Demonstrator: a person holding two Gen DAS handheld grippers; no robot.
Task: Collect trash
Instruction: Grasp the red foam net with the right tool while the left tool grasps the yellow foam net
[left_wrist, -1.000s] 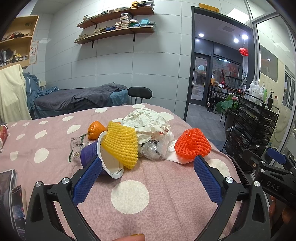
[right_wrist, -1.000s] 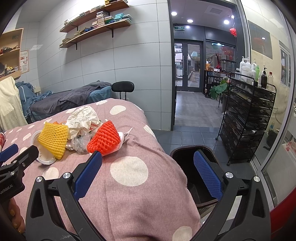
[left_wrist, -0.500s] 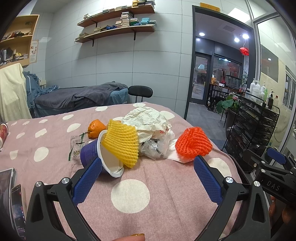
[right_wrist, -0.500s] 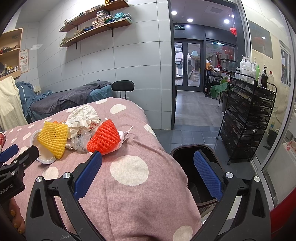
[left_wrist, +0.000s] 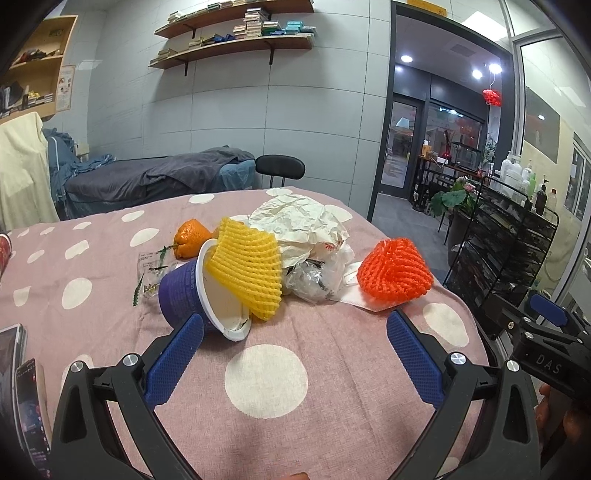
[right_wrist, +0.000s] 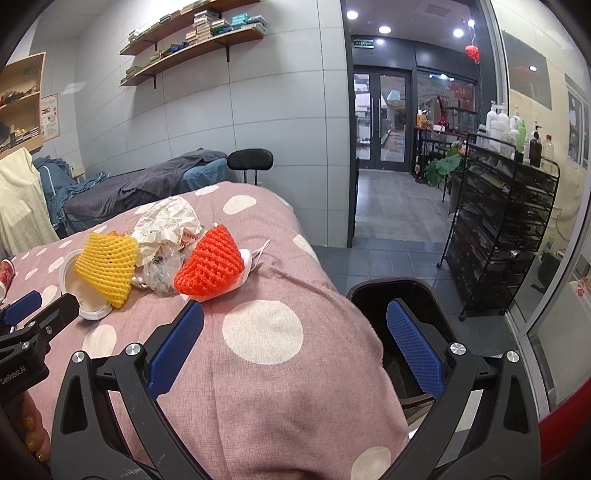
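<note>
Several pieces of trash lie heaped together near the far right corner of the desk (left_wrist: 110, 258), which wears a pink cloth with white dots. A purple cup (left_wrist: 188, 295) lies on its side, its white mouth turned toward the near edge, with a yellow foam net (left_wrist: 247, 273) draped over its rim. Behind it sits crumpled paper (left_wrist: 295, 225) over a clear plastic bag (left_wrist: 317, 277), and to the right a red foam net (left_wrist: 391, 273) rests on a white mask (left_wrist: 354, 295). An orange (left_wrist: 188, 240) sits behind the cup, on the far side of the heap.

The left hand-held gripper (left_wrist: 291, 354) hangs over the near part of the desk, fingers spread wide and holding nothing; the cup lies just ahead of its left finger, its long axis running roughly toward that finger. The right hand-held gripper (right_wrist: 295, 350), likewise spread and empty, hovers over the right edge of the desk, with the red foam net (right_wrist: 210, 266) ahead and to its left. The left one seems nearer the cup, the right nearer the red net.

A black bin (right_wrist: 373, 291) stands on the floor beside the right edge; its inside looks dark, and I cannot tell what it holds.
</note>
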